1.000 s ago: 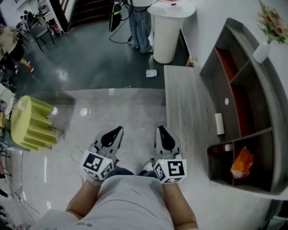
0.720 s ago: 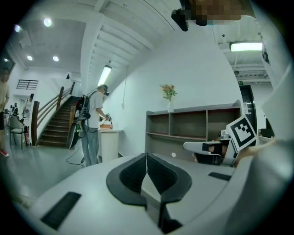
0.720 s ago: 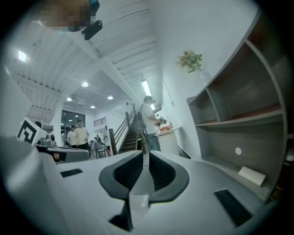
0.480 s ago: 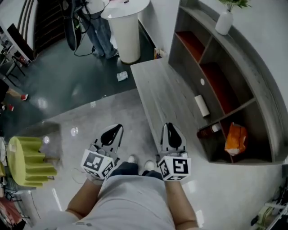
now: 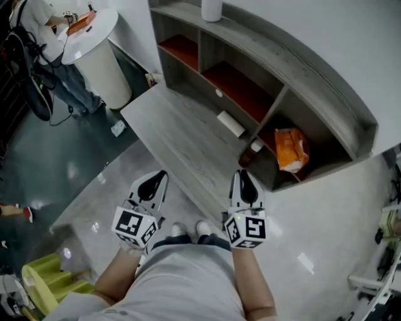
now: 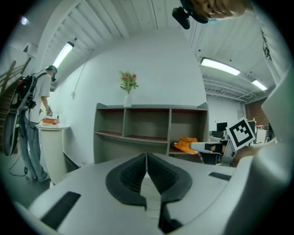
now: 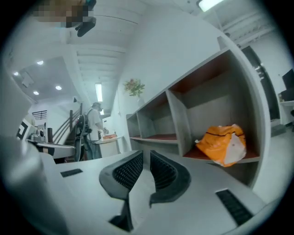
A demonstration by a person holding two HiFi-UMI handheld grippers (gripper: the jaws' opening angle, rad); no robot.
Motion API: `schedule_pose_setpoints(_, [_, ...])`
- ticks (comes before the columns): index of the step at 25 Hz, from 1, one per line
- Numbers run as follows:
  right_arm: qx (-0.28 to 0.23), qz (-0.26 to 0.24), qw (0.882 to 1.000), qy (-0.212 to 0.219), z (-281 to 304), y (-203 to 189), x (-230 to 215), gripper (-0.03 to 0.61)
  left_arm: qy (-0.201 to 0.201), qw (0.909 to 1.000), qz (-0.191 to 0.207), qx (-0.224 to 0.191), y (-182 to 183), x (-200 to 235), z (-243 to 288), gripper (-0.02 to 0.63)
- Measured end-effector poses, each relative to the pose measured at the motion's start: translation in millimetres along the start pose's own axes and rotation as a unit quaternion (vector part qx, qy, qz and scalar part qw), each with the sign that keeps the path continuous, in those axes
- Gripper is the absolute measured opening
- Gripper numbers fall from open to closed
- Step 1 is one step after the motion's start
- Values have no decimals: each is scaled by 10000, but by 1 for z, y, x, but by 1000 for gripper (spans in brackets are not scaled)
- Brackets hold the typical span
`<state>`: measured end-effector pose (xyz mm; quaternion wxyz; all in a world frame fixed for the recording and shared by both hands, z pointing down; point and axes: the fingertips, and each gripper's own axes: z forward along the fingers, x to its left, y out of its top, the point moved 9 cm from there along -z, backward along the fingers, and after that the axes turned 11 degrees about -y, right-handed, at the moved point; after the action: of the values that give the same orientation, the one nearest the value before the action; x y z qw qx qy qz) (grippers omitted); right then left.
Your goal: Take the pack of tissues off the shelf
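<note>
The orange pack of tissues [image 5: 291, 149] lies in the end compartment of the grey shelf [image 5: 302, 70], on the right, resting on the reddish-brown board, crumpled and slumped a little to one side. It looks light and soft, a thin plastic wrap over something that gives, so it should squash under the jaws and not resist. The film may be slick. A hold across the plump middle seems safer than a pinch on a loose corner, which could slip free.

The left gripper [image 5: 152, 186] has its jaws closed on nothing. The right gripper [image 5: 244, 186] has its jaws barely parted (a thin slit, nothing in it). Both are held low in front of the person, well apart from the pack.

A small dark bottle [image 5: 250, 152] stands just beside the pack's compartment. A low wood-grain platform [image 5: 175, 135] runs along the shelf's foot above a glossy pale floor [image 5: 313, 226]. Far off, a person [image 5: 41, 19] stands at a white pedestal table [image 5: 100, 63].
</note>
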<state>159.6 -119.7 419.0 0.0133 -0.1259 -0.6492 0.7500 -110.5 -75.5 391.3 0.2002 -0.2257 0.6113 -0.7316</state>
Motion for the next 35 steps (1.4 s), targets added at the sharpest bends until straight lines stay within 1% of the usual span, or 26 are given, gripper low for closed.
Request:
schedule_pose_setpoints(3, [-52, 101, 9984, -563, -13, 4, -35, 38, -382, 9992, 74, 74, 2, -14, 28, 20])
schedule_pose_setpoints(7, [-103, 241, 9922, -1220, -25, 4, -80, 38, -799, 9965, 139, 181, -1, -33, 60, 20])
schedule_pose_setpoints(10, [-113, 320, 9867, -1587, -28, 3, -107, 40, -969, 9948, 173, 273, -1, -44, 76, 20])
schedule_pose_setpoints(12, [-121, 348, 9840, -1740, -25, 1, -120, 40, -1007, 9942, 188, 323, -3, -48, 84, 20])
schedule_pose_setpoints(14, [-108, 382, 9827, -1807, -18, -2, -130, 55, -1017, 9936, 258, 416, -5, -51, 90, 20])
schedule_pose_setpoints(17, [-42, 429, 9822, -1830, -4, -5, -140, 112, -991, 9932, 317, 532, -6, -53, 97, 20])
schedule_pose_setpoints(22, [133, 410, 9791, -1988, 21, -13, -150, 130, -837, 9934, 340, 710, -8, -53, 100, 20])
schedule_pose_setpoints(26, [312, 375, 9739, -2217, 38, -19, -161, 130, -677, 9938, 330, 819, -12, -49, 96, 20])
schedule_pose_setpoints(29, [351, 375, 9714, -2317, 43, -21, -166, 124, -553, 9942, 284, 882, -15, -45, 90, 20])
schedule_pose_setpoints(33, [337, 340, 9697, -2396, 42, -22, -168, 65, -430, 9946, 257, 910, -17, -43, 84, 20])
schedule_pose_setpoints(35, [341, 326, 9690, -2424, 40, -23, -168, 45, -400, 9948, 250, 905, -18, -43, 82, 20])
